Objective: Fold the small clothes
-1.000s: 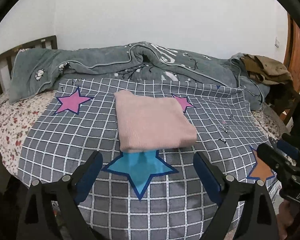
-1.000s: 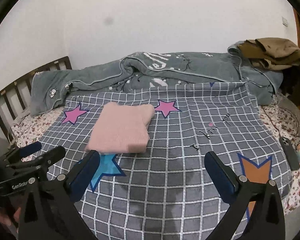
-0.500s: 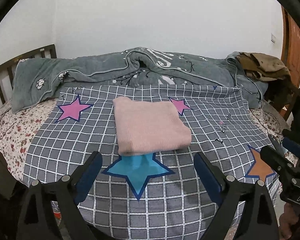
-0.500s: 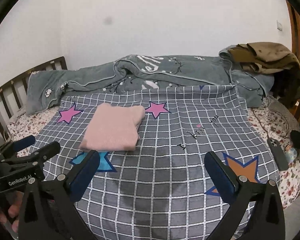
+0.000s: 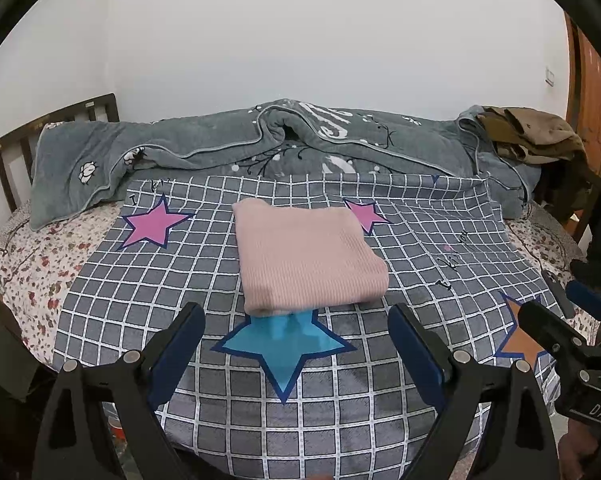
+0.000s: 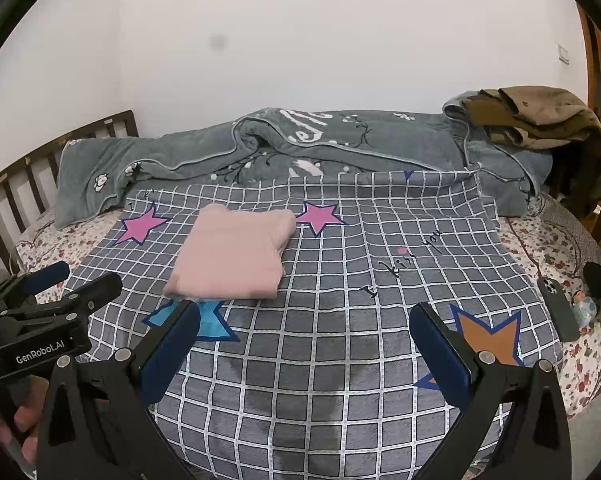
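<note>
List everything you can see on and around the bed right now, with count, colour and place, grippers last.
folded garment: 1, pink, lying flat on the checked blanket, its near edge over the blue star
checked blanket: 1, grey with white grid and pink, blue and orange stars, spread over the bed
floral sheet: 1, white with red flowers, showing at both sides under the blanket
quilt: 1, grey-green, bunched along the far side by the wall
clothes pile: 1, olive-brown, far right on the quilt
headboard: 1, dark wood slats, left
phone: 1, dark, right edge of the bed
small figurine: 1, pale blue, beside the phone
door: 1, orange-brown, far right
left gripper: 1, black with blue pads, open, empty
right gripper: 1, black with blue pads, open, empty
</note>
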